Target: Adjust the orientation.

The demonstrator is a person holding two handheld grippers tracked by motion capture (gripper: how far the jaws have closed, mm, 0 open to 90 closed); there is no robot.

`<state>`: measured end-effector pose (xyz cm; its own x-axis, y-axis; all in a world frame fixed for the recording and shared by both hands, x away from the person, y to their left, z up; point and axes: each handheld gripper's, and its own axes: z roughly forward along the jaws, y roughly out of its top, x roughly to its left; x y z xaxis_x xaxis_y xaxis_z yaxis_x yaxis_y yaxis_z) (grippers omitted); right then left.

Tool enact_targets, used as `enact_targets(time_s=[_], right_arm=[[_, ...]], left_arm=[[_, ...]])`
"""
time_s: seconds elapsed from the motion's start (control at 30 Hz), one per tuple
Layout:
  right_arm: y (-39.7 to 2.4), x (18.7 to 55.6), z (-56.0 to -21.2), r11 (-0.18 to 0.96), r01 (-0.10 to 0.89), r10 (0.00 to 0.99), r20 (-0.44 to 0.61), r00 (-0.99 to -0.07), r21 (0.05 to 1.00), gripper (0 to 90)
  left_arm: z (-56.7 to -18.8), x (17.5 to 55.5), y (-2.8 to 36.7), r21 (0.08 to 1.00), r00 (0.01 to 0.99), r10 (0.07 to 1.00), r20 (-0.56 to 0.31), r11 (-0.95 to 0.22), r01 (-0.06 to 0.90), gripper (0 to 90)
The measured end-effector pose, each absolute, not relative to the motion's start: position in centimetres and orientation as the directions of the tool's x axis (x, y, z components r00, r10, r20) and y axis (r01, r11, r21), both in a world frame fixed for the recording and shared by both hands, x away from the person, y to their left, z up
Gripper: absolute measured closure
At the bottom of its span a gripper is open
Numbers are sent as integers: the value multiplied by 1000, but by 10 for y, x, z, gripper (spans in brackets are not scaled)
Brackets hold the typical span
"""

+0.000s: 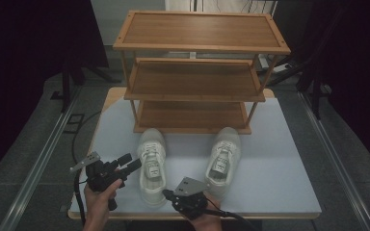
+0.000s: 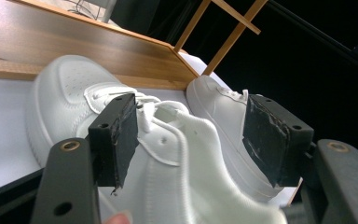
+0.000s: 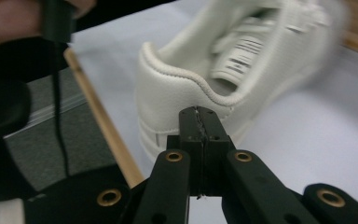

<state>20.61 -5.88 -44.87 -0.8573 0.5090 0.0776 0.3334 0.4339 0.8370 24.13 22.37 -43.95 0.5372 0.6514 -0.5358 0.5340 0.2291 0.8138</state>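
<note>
Two white sneakers lie on the table with their toes toward the rack: the left shoe and the right shoe. My left gripper is open just left of the left shoe. In the left gripper view its jaws frame the left shoe without touching it, and the right shoe lies beyond. My right gripper is shut on nothing and points left at the left shoe's heel. In the right gripper view its tips sit just short of that heel.
A three-tier wooden rack stands at the back of the pale table, its lowest shelf right behind the toes. The table's front edge runs close to the right gripper. Dark floor surrounds the table.
</note>
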Motion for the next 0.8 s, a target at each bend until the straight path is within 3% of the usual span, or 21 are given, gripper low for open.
enact_targets(time_s=[0.2, 0.43, 0.57, 0.8], right_arm=[[-21, 208, -453, 436, 315, 428, 114, -897, 843, 899], [0, 212, -455, 417, 324, 404, 147, -903, 849, 885], [-11, 208, -452, 403, 301, 418, 119, -901, 864, 855], [-76, 198, -439, 327, 272, 511, 73, -856, 905, 684]], left_arm=[[-438, 241, 234, 807, 523, 654, -546, 241, 539, 350], [-438, 241, 243, 803, 508, 661, -552, 258, 537, 350], [-440, 242, 246, 799, 498, 666, -556, 262, 542, 350], [-439, 240, 246, 811, 496, 684, -535, 250, 529, 349]])
